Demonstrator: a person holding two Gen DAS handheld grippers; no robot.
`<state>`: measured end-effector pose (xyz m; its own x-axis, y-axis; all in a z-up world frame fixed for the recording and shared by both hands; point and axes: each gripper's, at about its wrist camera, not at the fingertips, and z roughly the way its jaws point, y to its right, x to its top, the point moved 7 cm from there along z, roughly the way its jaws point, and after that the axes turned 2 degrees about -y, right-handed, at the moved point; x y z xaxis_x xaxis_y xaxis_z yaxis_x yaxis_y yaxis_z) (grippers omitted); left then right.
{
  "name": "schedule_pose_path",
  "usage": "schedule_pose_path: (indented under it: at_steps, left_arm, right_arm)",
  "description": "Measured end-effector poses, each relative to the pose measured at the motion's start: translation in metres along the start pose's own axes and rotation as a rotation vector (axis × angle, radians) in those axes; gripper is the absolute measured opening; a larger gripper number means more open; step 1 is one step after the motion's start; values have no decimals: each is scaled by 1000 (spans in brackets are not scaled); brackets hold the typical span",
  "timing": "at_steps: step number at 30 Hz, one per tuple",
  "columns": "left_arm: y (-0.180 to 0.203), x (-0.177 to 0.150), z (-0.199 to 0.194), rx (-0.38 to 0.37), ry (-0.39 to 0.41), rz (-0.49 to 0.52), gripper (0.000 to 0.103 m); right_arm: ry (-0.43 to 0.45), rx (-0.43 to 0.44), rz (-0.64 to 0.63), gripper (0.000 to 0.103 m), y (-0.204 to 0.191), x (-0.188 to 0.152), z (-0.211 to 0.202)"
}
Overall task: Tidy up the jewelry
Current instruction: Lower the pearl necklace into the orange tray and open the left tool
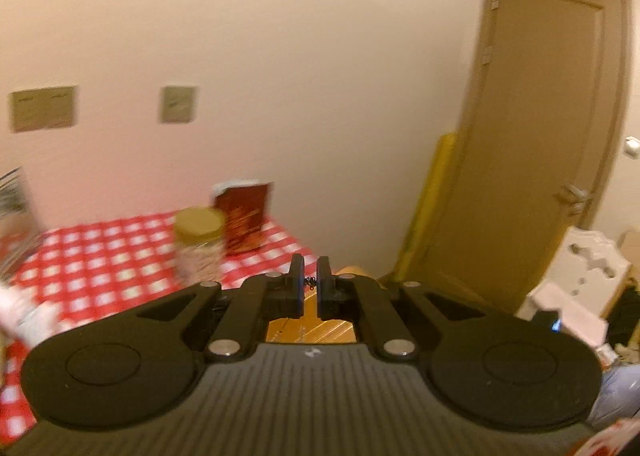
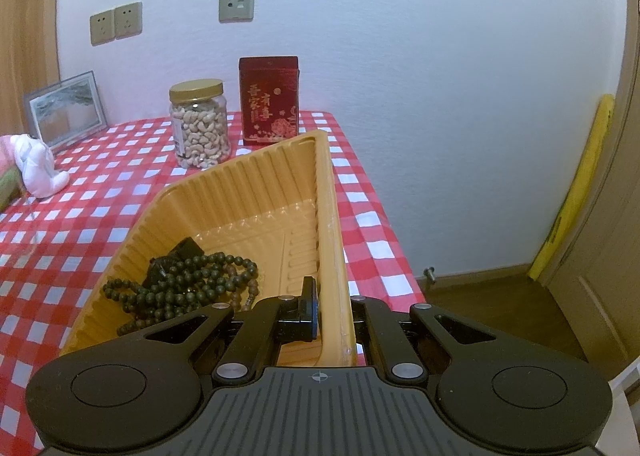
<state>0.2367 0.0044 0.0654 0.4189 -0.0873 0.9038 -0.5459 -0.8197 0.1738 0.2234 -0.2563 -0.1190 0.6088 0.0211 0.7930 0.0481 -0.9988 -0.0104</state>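
- The table (image 2: 100, 191), in its red-and-white checked cloth, carries everything; I judge the step in hand is bringing one more small piece over to join the rest, so I want the whole move kept above the cloth and not out past its edge toward the door (image 1: 540, 127).
- The orange tray (image 2: 256, 191) is tilted up off the table, its right wall clamped between the fingers of my right gripper (image 2: 334, 308). I should hold that tilt steady so nothing slides out.
- The nut jar (image 2: 199, 123) and red box (image 2: 269, 101) stand just behind the tray (worth a wide berth when the other hand comes across).
- The dark bead strands (image 2: 180, 288) are heaped in the tray's near left corner, so jewelry is already gathered there; the bare floor beside them is where I would aim a drop.
- My left gripper (image 1: 310, 284) has its fingers drawn nearly together on a thin, dark, kinked bit (image 1: 309, 283). It is too small and blurred to name; a bit of chain or cord is my guess.
- That view is smeared, so I would slow down, get over the orange surface showing under the fingers, lower close, then open.
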Motion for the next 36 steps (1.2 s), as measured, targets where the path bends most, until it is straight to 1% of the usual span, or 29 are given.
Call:
schedule_pose_path:
  at_steps: [4,7,10,13,18,21,23,24,27,29,33,36]
  left_arm:
    - [28,18,20,-91,36,16,4]
    - [41,21,40,-147,29,0,4]
    - [49,10,63,-165,-22,-16,4]
    - [49,-12,92,-171,-107,-38,5]
    - [42,-58,137,-155,-268,-86,5]
    - [41,-76,154,-144,-315,-96,9]
    - [41,-82,158,-130,-327,-82,28]
    - [41,-83,159,-129,-327,-82,31]
    - [41,-82,156,-130,-322,-78,33]
    - [40,-81,156,-114,-319,-69,35]
    - [34,-82,145,-65,-318,-48,36]
    - [25,-86,133,-13,-318,-38,38]
  right_arm:
    - [0,1,4,4,1,0,1]
    - [0,2,7,4,1,0,0]
    - [0,3,9,4,2,0,0]
    - [-1,4,10,4,2,-1,0]
    - [-4,5,12,4,2,0,1]
    - [-8,5,14,4,2,-1,2]
    - [-10,5,15,4,2,-2,3]
    - [-11,5,15,4,2,-2,3]
    - [-11,7,17,4,3,-2,4]
    - [-11,9,18,4,3,-1,5]
    - [-7,13,17,4,4,-1,6]
    - [-5,18,15,4,5,-1,7]
